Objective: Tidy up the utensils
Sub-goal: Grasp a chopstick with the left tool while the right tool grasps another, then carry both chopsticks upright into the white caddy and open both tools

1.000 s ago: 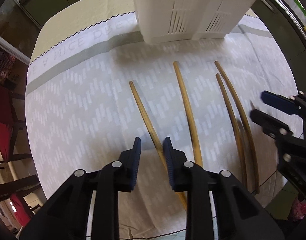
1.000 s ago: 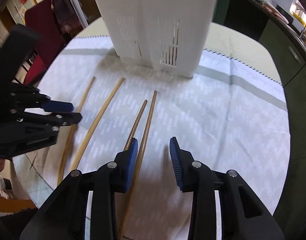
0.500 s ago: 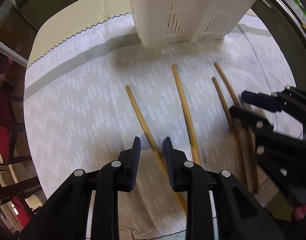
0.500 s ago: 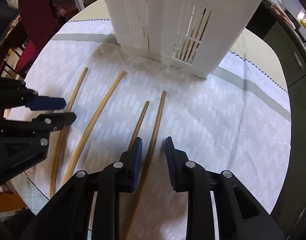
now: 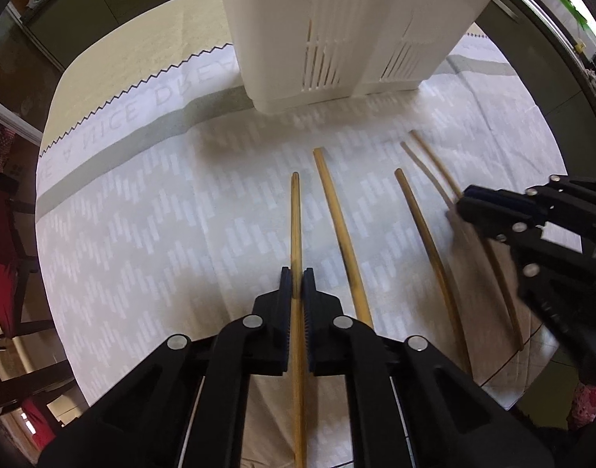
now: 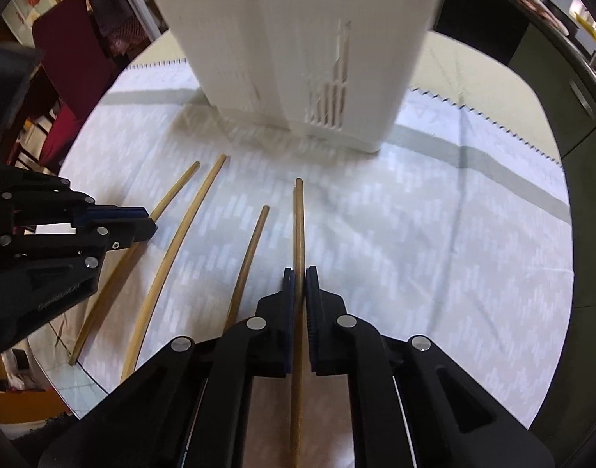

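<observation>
Several bamboo chopsticks lie side by side on a white patterned tablecloth (image 5: 142, 214). My left gripper (image 5: 297, 284) points down, its jaws closing onto the leftmost chopstick (image 5: 296, 214), pads pressing its sides. My right gripper (image 6: 300, 284) is likewise closing onto the rightmost chopstick (image 6: 298, 218). Between them two loose chopsticks (image 5: 339, 226) (image 5: 423, 234) rest on the cloth. Each gripper shows in the other's view: the right gripper (image 5: 463, 202) at the right edge, the left gripper (image 6: 148, 220) at the left edge. A tall white slotted utensil holder (image 5: 337, 19) stands just beyond the chopstick tips.
The cloth covers a round table whose near edge (image 6: 83, 374) runs just under the chopsticks' near ends. Dark red chairs (image 6: 68, 39) stand to the left. Dark cabinets (image 6: 551, 58) line the far side. Bare cloth (image 6: 454, 253) stretches right of the right gripper.
Both grippers have shut, each on an outer chopstick. The right gripper slid sideways over the rightmost chopstick before shutting. The left-hand chopstick now lines up straight between the left pads.
</observation>
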Motion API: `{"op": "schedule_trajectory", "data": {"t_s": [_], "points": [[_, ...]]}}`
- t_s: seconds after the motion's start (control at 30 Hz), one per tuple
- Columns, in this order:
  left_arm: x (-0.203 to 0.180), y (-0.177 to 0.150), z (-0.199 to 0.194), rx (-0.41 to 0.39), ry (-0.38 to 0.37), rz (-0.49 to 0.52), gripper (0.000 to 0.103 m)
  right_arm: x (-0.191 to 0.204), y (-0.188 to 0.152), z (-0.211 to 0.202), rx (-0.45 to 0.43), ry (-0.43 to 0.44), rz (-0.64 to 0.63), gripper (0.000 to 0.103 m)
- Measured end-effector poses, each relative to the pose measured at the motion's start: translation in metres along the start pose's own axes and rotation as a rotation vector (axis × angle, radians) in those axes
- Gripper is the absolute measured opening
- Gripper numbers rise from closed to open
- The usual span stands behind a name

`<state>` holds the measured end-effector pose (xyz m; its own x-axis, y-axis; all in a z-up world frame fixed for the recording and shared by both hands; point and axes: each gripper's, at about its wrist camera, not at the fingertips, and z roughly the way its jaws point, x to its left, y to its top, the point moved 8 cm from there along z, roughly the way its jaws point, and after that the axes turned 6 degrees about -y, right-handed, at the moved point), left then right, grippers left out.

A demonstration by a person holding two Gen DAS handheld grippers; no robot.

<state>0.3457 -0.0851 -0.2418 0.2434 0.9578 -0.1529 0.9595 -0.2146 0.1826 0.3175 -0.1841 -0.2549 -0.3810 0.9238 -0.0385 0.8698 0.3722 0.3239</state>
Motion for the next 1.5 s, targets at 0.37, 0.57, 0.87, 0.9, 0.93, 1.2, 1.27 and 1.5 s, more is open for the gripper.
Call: {"op": "schedule_trajectory", "data": {"t_s": [0.37,0.57,0.87,0.9,0.93,1.2,1.27,1.5], "points": [[0.004,-0.006,-0.049,-0.111,-0.014,0.029,0.006,-0.009,-0.005,-0.064,-0.149,0.039,0.042,0.007],[0.004,-0.022,-0.079,-0.175,-0.022,0.046,0.006,-0.010,-0.012,-0.097,-0.219,0.058,0.053,0.007],[-0.006,-0.042,-0.123,-0.264,-0.003,0.088,0.006,-0.020,-0.027,-0.131,-0.290,0.064,0.064,0.007],[-0.006,-0.044,-0.124,-0.271,-0.003,0.090,0.006,-0.020,-0.028,-0.132,-0.294,0.065,0.063,0.007],[-0.007,-0.046,-0.126,-0.278,-0.005,0.090,0.006,-0.020,-0.030,-0.136,-0.301,0.068,0.064,0.007],[-0.010,-0.059,-0.145,-0.322,-0.007,0.103,0.006,-0.017,-0.037,-0.154,-0.336,0.073,0.059,0.007],[-0.011,-0.061,-0.148,-0.329,-0.012,0.102,0.006,-0.016,-0.038,-0.156,-0.342,0.074,0.056,0.007],[-0.010,-0.065,-0.159,-0.355,-0.017,0.102,0.006,-0.013,-0.038,-0.165,-0.358,0.077,0.047,0.007]]}}
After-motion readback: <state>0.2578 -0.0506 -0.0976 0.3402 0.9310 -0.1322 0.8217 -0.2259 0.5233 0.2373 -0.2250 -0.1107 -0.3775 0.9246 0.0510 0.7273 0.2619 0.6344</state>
